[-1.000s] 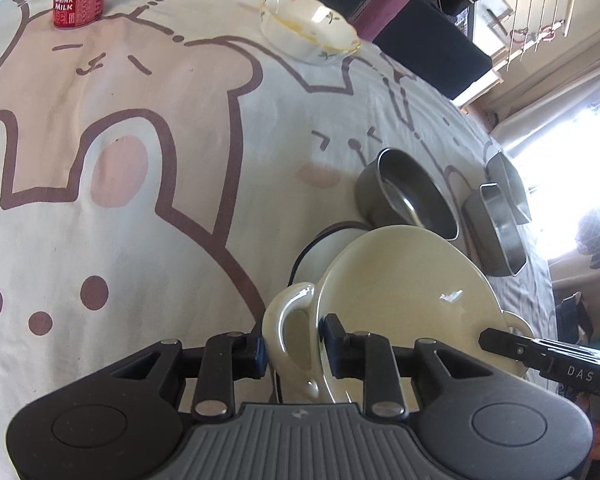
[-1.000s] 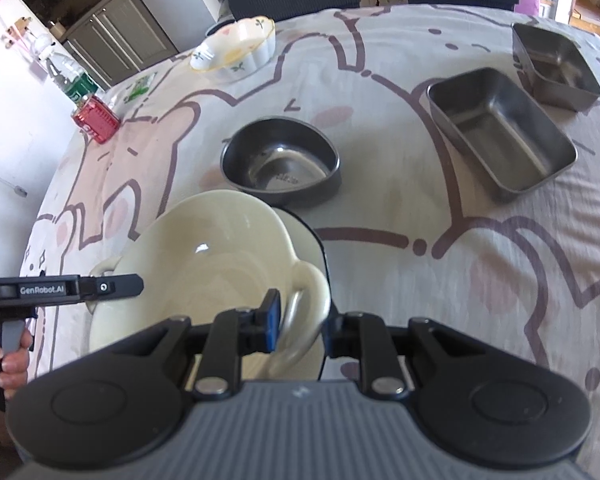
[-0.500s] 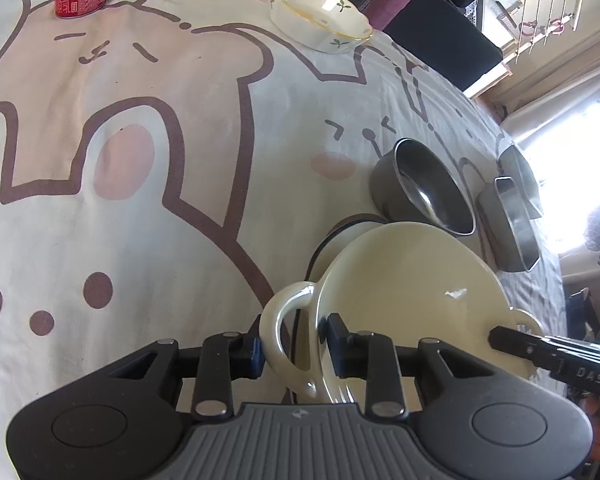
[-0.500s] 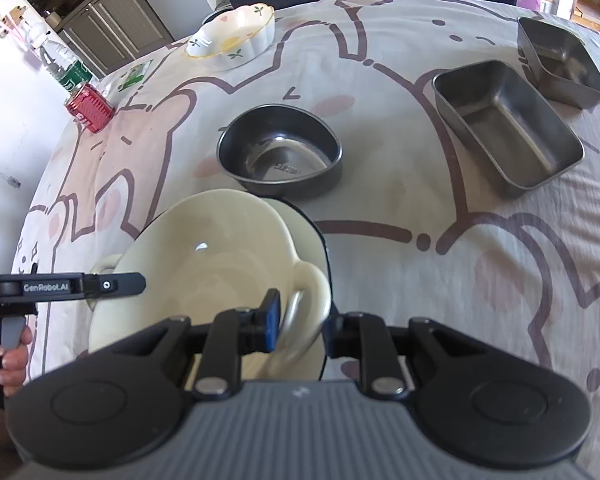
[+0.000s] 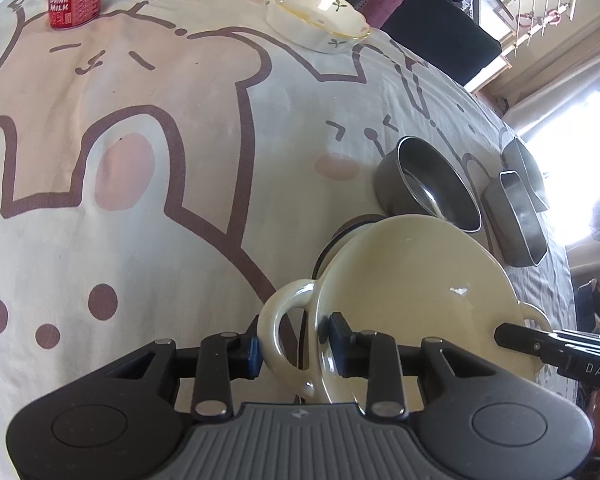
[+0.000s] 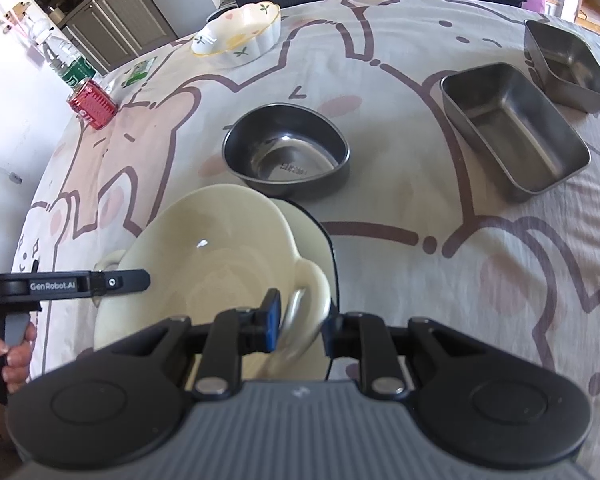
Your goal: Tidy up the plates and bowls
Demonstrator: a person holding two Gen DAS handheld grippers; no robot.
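Observation:
A cream bowl [image 5: 412,292] with two loop handles hangs tilted between both grippers, just over a white plate with a dark rim [image 5: 340,236]. My left gripper [image 5: 294,344] is shut across one handle and the rim beside it. In the right wrist view the same cream bowl [image 6: 204,276] covers most of the dark-rimmed plate [image 6: 312,236]. My right gripper [image 6: 300,320] is shut on the other handle. Each gripper shows in the other's view: the left fingertip [image 6: 116,282] at the bowl's far rim, the right fingertip [image 5: 516,334] likewise.
A round steel bowl [image 6: 288,160] stands just beyond the plate. Two rectangular steel trays [image 6: 516,128] [image 6: 568,60] lie to the right. A floral ceramic bowl [image 6: 240,36] sits far back, a red milk can [image 6: 94,104] and a bottle [image 6: 68,64] at the left edge. A hand [image 6: 16,356] holds the left gripper.
The left fingers stand slightly wider around the handle than a second ago. The bowl and the right gripper have hardly moved.

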